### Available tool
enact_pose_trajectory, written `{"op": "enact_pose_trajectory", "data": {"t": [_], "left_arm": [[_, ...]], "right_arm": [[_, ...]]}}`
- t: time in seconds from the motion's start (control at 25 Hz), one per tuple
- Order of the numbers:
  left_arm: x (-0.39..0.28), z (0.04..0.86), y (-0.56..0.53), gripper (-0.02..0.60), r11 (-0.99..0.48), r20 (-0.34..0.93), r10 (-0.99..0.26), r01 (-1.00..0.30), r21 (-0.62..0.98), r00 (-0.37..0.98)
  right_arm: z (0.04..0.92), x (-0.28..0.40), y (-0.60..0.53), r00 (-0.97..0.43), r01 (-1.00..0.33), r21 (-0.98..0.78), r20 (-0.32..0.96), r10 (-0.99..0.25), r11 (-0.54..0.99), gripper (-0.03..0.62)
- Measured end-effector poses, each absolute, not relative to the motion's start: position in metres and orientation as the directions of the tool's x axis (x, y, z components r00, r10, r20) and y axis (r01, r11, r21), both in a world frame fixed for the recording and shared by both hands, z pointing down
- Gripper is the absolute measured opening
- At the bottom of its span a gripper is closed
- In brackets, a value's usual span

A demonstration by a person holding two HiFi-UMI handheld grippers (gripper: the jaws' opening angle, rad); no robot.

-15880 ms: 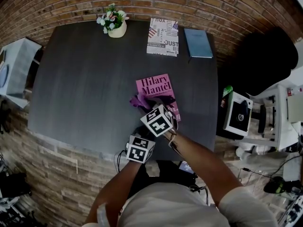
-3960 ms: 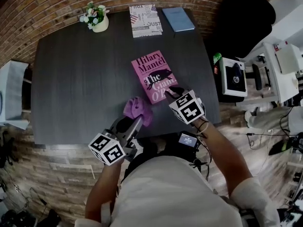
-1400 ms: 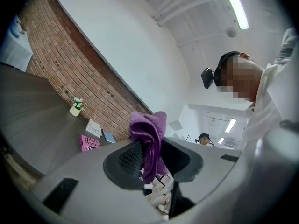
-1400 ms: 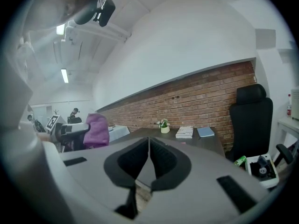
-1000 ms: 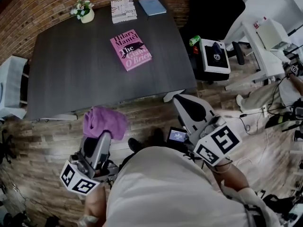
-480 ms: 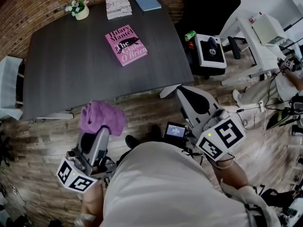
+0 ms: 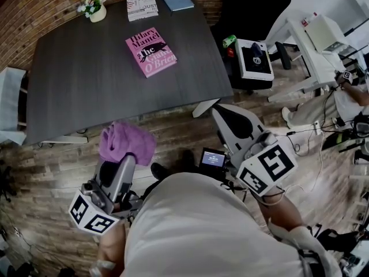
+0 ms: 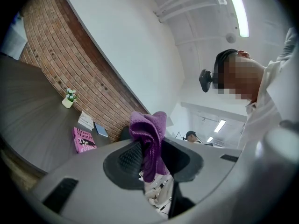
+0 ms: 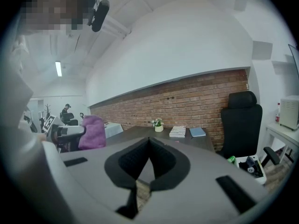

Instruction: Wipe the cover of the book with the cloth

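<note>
Closest to me, my left gripper is clamped on the purple cloth, which bunches up above its jaws. My right gripper is clenched on nothing. Both hang over the wooden floor, short of the dark table. Farther out, the pink book lies face up on that table, well apart from the cloth. No wiping is under way. The cover is too small here to show whether it has been wiped; if not, the whole job remains.
</note>
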State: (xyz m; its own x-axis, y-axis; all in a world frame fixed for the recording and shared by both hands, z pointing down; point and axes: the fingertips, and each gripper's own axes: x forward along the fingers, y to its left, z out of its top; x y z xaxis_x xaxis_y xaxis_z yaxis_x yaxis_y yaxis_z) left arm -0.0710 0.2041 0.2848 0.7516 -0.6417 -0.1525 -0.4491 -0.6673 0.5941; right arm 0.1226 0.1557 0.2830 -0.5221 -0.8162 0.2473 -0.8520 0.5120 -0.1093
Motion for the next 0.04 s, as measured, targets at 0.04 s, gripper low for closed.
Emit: {"op": "enact_pose_trajectory", "data": {"t": [0.04], "left_arm": [[-0.0704,0.2852,0.2054,0.115,-0.668,-0.151,-0.641,-0.449,0.594,0.753]], "right_arm": [[0.2832,0.1220,0.1567,-0.523,-0.852,-0.107,0.248,-0.816,0.513,0.012]]}}
